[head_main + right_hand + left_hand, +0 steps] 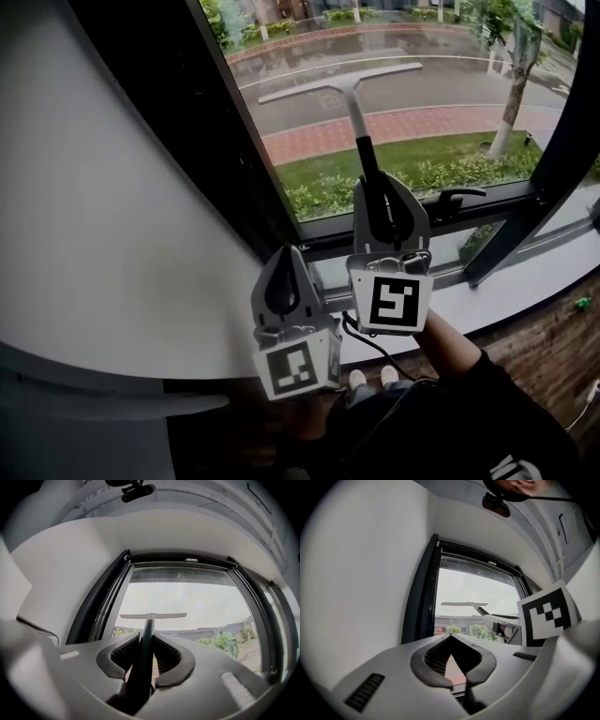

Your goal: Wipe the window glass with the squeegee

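Note:
A squeegee (349,86) with a pale T-shaped blade and a dark handle rests its blade against the window glass (431,103). My right gripper (382,208) is shut on the squeegee's dark handle (143,653), and the blade (153,616) shows straight ahead against the sky. My left gripper (286,281) hangs lower and to the left, beside the dark window frame (211,141), shut with nothing between its jaws. In the left gripper view the squeegee blade (457,604) and the right gripper (504,623) show at the right.
A white curved wall (94,206) fills the left. A black window handle (459,197) sits on the lower frame, right of the grippers. A white sill (525,281) runs below the glass. Wood floor (553,356) and the person's shoes (370,378) lie beneath.

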Demonstrator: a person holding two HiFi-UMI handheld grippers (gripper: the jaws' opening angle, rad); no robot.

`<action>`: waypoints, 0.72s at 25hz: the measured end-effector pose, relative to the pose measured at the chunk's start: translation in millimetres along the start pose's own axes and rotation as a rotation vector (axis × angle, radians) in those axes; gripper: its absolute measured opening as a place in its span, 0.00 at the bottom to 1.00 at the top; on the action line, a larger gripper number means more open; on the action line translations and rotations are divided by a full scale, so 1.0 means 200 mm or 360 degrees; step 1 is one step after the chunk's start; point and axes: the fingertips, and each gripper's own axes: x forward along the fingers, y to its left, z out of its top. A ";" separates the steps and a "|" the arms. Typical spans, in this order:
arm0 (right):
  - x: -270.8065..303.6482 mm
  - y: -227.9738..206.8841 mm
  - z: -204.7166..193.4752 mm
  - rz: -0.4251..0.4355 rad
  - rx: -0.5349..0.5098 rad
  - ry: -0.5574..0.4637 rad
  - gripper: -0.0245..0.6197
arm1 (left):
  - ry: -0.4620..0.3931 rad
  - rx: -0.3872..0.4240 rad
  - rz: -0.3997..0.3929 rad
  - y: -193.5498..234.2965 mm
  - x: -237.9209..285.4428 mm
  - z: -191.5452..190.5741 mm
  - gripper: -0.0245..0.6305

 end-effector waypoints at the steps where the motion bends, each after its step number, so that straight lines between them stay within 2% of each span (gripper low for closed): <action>1: -0.01 0.00 -0.01 0.0002 0.0005 0.0011 0.19 | 0.0004 0.0001 0.0006 0.01 0.00 0.00 0.04; 15: -0.17 0.04 -0.31 0.0019 0.0063 0.0266 0.19 | 0.0124 -0.0027 0.0039 0.03 -0.01 -0.14 0.04; 18: -0.21 0.04 -0.37 0.0023 0.0069 0.0322 0.19 | 0.0102 -0.0023 0.0035 0.03 -0.01 -0.13 0.04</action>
